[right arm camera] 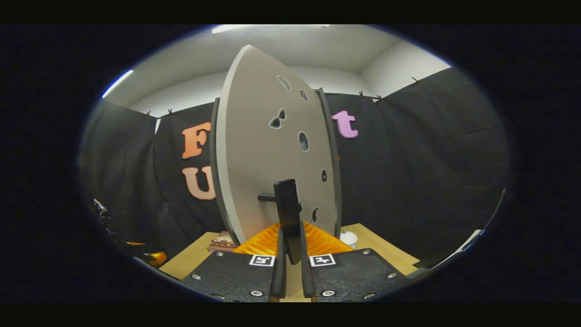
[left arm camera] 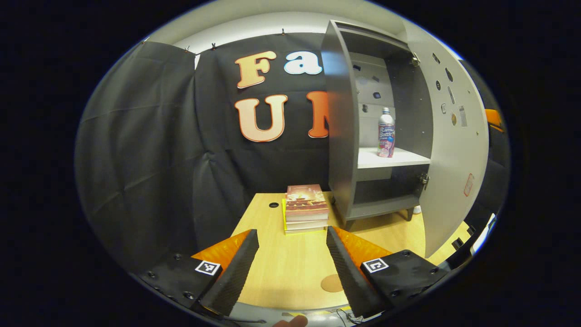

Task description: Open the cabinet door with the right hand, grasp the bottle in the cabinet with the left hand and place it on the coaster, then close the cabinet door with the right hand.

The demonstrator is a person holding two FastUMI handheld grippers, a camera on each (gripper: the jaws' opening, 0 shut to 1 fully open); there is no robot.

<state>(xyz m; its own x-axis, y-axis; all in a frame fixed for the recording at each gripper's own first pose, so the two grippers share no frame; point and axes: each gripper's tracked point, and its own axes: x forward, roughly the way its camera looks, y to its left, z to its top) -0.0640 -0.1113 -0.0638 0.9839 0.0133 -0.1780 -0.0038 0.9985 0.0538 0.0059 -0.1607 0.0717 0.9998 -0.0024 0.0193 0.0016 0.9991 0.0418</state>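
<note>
The left gripper [left arm camera: 292, 261] hangs over the table [left arm camera: 290, 272] with its fingers spread apart and nothing between them. Ahead lies a stack of books [left arm camera: 306, 208], and a round coaster [left arm camera: 332, 283] sits near the right finger. The cabinet [left arm camera: 342, 136] stands at the table's far right, its door [left arm camera: 454, 150] swung open to the right. The bottle [left arm camera: 386, 133] stands upright on the shelf [left arm camera: 390, 159] inside.
</note>
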